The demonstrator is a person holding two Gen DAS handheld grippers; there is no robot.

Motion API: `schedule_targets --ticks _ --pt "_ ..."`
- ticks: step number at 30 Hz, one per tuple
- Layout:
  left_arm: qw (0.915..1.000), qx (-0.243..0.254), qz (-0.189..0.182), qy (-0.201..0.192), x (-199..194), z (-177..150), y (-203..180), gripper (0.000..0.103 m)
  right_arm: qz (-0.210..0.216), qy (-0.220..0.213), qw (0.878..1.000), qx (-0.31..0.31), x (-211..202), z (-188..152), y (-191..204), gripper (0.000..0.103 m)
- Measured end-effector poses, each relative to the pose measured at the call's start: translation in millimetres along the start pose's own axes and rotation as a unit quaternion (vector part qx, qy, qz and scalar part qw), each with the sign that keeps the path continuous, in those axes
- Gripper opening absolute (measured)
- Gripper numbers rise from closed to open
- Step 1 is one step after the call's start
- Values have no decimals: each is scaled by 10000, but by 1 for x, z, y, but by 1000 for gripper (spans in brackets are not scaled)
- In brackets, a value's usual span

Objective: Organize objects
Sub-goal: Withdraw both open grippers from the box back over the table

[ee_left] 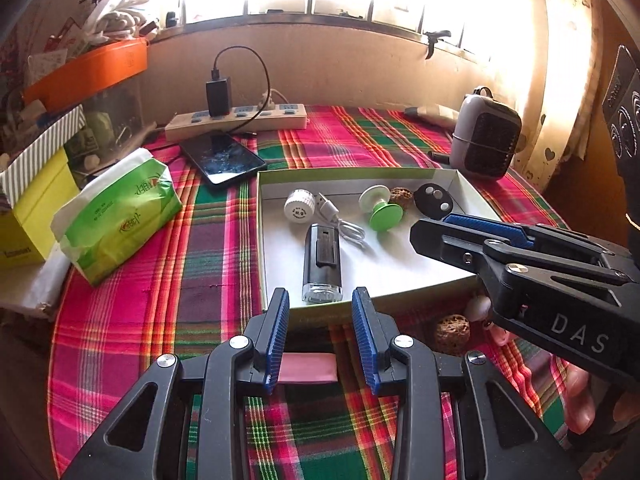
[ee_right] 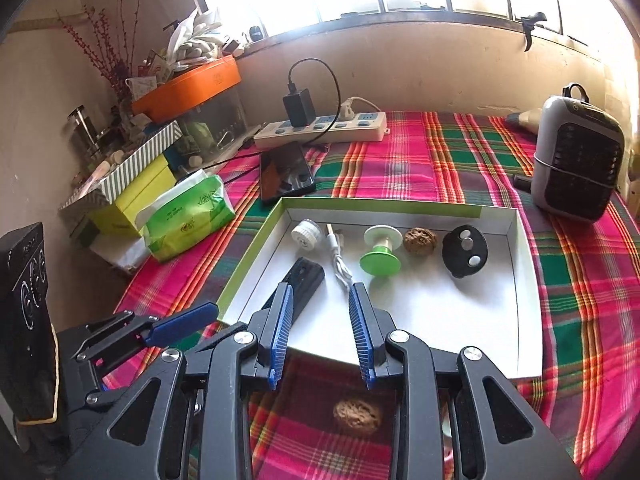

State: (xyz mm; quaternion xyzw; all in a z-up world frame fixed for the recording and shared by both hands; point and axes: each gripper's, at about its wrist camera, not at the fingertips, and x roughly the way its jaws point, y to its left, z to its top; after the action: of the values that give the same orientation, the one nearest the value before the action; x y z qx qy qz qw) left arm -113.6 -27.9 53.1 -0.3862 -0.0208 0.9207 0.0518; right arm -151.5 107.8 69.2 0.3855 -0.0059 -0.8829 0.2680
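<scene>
- Left wrist view: mounted behind the left gripper [ee_left: 320,304], facing forward and angled down across the plaid tablecloth [ee_left: 160,280] toward the window wall; close to the near edge of the shallow box [ee_left: 360,304].
- Right wrist view: behind the right gripper [ee_right: 320,300], same downward tilt, set further right and slightly nearer the box [ee_right: 520,280].
- Shared: box, power strip [ee_left: 236,118], phone [ee_left: 222,158], each other's gripper.

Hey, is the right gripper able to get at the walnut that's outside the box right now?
Probably yes. The walnut lies on the cloth just below the right gripper, nearer than the box, with nothing on top of it. The jaws stand apart and empty; it would need to pull back and dip.
</scene>
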Motion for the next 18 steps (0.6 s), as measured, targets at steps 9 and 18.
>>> schedule_targets --ticks 9,18 --pt "10000 30 41 -79 -13 -17 -7 31 -107 -241 9996 22 -26 -22 1 40" --pt "9998 89 115 -145 -21 -31 -7 31 -385 -339 9987 -43 -41 -44 -2 41"
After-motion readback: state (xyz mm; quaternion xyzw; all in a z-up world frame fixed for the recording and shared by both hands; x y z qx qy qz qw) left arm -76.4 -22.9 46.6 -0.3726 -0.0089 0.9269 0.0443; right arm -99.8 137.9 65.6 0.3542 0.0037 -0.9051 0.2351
